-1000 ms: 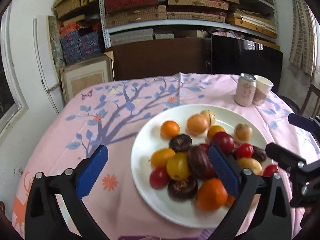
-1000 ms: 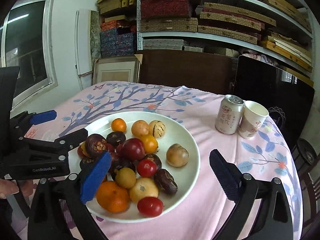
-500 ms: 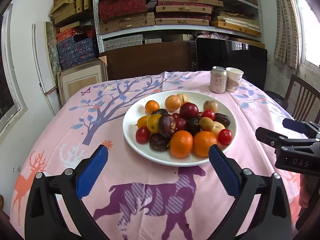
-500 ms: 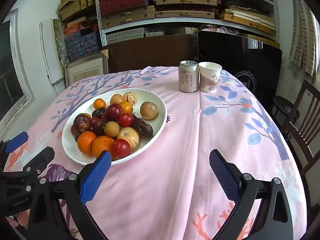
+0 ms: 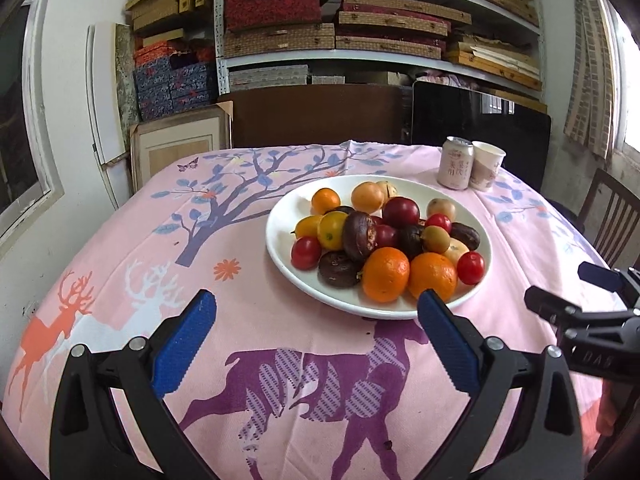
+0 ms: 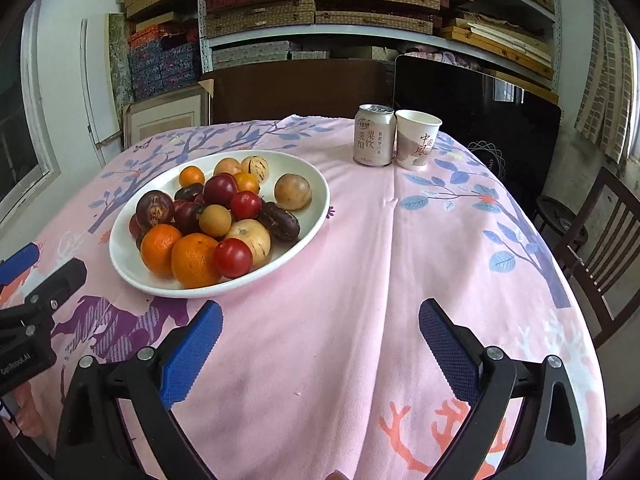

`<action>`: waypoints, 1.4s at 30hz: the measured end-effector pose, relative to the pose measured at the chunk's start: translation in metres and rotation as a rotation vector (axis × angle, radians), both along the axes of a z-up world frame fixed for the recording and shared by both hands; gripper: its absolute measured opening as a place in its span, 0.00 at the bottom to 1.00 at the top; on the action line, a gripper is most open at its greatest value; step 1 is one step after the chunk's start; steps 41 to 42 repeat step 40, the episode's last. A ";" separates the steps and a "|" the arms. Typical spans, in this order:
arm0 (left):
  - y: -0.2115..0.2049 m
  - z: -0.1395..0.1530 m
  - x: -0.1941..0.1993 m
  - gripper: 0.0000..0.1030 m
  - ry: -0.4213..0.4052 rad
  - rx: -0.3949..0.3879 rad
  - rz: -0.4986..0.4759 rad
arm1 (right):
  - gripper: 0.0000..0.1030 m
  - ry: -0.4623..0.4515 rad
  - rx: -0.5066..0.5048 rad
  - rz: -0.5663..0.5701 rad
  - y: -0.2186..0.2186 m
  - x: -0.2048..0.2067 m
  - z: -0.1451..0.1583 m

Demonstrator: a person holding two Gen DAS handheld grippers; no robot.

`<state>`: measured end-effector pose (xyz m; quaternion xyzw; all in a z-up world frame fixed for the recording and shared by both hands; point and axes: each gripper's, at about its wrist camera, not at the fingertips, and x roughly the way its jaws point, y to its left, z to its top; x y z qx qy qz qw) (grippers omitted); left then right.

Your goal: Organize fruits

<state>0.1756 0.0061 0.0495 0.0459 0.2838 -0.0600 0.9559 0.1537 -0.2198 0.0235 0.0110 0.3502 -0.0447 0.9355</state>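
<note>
Fruits (image 5: 380, 236) lie heaped in a white plate (image 5: 280, 248) that sits on the pink printed tablecloth (image 5: 248, 320), toward the middle of the tabletop: two oranges (image 5: 386, 274) at the plate's near rim, red tomatoes, dark passion fruits and yellow pieces behind them. A drink can (image 6: 373, 135) and a paper cup (image 6: 417, 140) stand touching each other near the far edge of the tabletop.

The left gripper (image 5: 316, 334) hangs above the cloth just short of the plate's near rim, jaws spread wide and empty; a second ago its blue pads straddled the fruit from close above, so it has drawn well back toward the near edge. The right gripper (image 6: 320, 338) is likewise released and holds nothing, over bare cloth to the right of the plate; it too has pulled away from the plate since then. The fruits keep the same arrangement in the plate.
</note>
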 end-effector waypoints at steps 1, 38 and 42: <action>0.000 0.001 -0.001 0.96 -0.008 0.000 0.002 | 0.96 -0.008 -0.016 -0.001 0.003 -0.001 -0.001; -0.009 0.010 -0.010 0.96 -0.054 -0.012 -0.039 | 0.96 -0.084 -0.055 -0.074 0.008 -0.015 0.012; -0.014 0.008 -0.011 0.96 -0.065 0.025 -0.045 | 0.96 -0.086 -0.057 -0.078 0.007 -0.015 0.012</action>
